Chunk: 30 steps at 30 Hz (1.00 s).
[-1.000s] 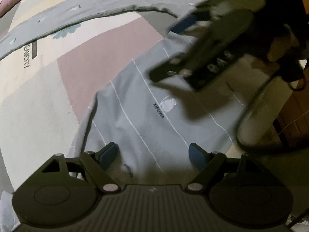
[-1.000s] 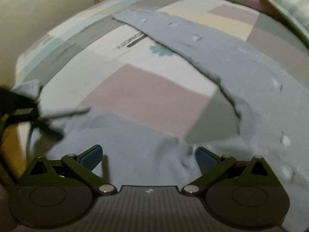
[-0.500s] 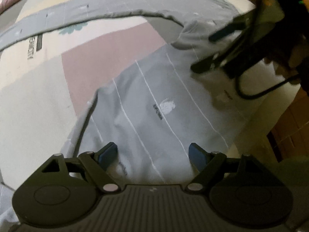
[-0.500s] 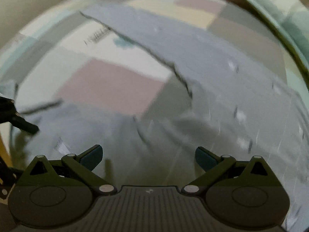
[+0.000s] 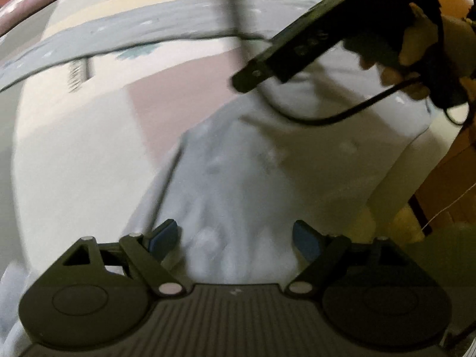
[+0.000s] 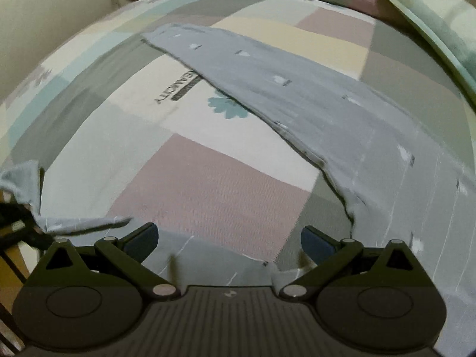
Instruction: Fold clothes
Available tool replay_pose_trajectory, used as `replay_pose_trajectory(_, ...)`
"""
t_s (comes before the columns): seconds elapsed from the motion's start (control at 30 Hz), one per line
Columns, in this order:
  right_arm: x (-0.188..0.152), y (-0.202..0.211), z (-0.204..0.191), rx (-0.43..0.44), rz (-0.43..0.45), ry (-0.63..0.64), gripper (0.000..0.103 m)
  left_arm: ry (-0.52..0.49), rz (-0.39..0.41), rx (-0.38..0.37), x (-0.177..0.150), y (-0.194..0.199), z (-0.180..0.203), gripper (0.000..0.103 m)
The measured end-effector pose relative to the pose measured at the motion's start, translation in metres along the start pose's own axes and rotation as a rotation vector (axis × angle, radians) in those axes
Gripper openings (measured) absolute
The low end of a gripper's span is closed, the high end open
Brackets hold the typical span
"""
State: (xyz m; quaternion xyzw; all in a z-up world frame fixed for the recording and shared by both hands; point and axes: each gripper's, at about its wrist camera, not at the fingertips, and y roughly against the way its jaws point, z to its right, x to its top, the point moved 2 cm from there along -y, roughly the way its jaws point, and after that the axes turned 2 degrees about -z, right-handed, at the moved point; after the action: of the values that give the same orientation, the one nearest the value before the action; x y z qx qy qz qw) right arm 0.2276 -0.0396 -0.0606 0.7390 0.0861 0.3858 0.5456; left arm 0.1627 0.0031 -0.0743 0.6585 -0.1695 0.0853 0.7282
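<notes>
Grey garment (image 6: 342, 110) sprawls across the patchwork bedsheet (image 6: 208, 184), running from 11 o'clock down to 4 o'clock in the right wrist view; left gripper (image 5: 235, 238) hovers with fingers spread wide over a blurred fold, right gripper (image 6: 229, 238) equally wide apart, nothing between its pads, above the near hem

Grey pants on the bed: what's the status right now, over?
Left gripper open, low over the pants. Right gripper open, nothing held. Pants spread on bedsheet, unfolded. Cable dangling over the cloth.
</notes>
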Motion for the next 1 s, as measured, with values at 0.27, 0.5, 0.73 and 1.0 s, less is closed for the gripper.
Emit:
replay_pose_trajectory(0.27,0.032,-0.014,-0.07,0.091,-0.01,0.19,0.103,0.124,-0.043,0.104,-0.054,0.038,-0.048,0.084)
replay_pose_trajectory(0.5,0.055,-0.039,-0.167,0.253,-0.03,0.501,0.103,0.22,-0.062,0.167,-0.089,0.055,-0.08,0.084)
replay_pose_trajectory(0.73,0.029,-0.056,-0.237,0.303,-0.078,0.833,0.103,0.209,-0.048,0.154,-0.108,0.06,-0.104,0.084)
replay_pose_trajectory(1.0,0.028,-0.066,-0.241,0.222,-0.07,0.871,0.103,0.199,-0.017,0.049,-0.091,0.065,-0.133,0.084)
